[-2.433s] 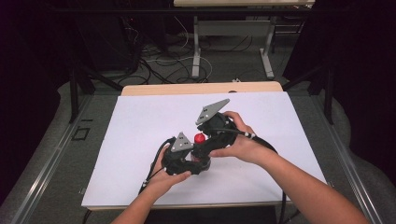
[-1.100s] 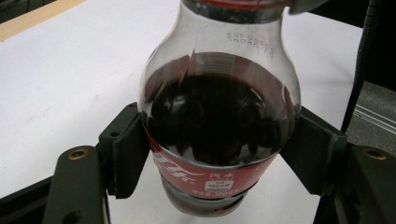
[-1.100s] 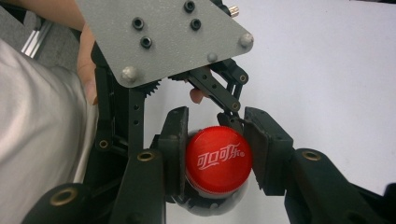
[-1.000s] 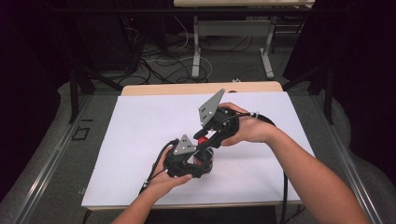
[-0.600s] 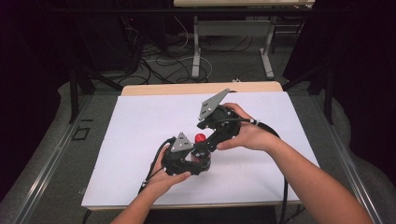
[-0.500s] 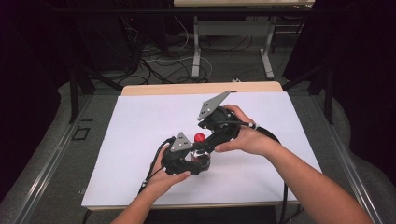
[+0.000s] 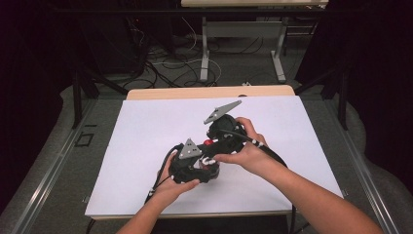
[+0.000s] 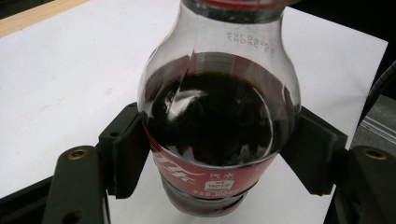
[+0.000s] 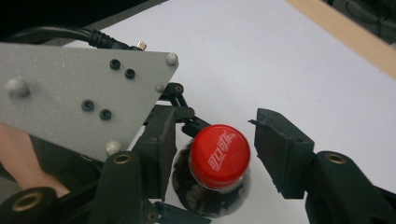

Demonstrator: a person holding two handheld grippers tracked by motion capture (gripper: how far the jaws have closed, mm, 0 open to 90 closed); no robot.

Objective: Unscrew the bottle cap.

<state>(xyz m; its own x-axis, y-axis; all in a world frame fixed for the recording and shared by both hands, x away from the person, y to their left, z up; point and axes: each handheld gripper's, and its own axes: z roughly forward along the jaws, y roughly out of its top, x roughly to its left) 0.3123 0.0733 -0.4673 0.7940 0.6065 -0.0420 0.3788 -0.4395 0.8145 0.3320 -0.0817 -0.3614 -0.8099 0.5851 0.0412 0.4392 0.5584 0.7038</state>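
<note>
My left hand-held gripper (image 8: pixel 212 154) clamps the smooth, part-full cola bottle (image 8: pixel 217 121) at its label, upright on the near desk (image 7: pixel 146 126), while my right hand-held gripper (image 9: pixel 212 151), just closing, straddles the red cap (image 9: pixel 220 154), unpinched.

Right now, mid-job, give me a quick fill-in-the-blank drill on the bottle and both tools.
1. The left tool is shut on the body of the ____.
2. The cap on the bottle is ____ in colour.
3. The right tool has its jaws on either side of the ____, not yet pressing it.
4. The bottle stands on a ____ table surface.

Missing words: bottle; red; cap; white
</note>
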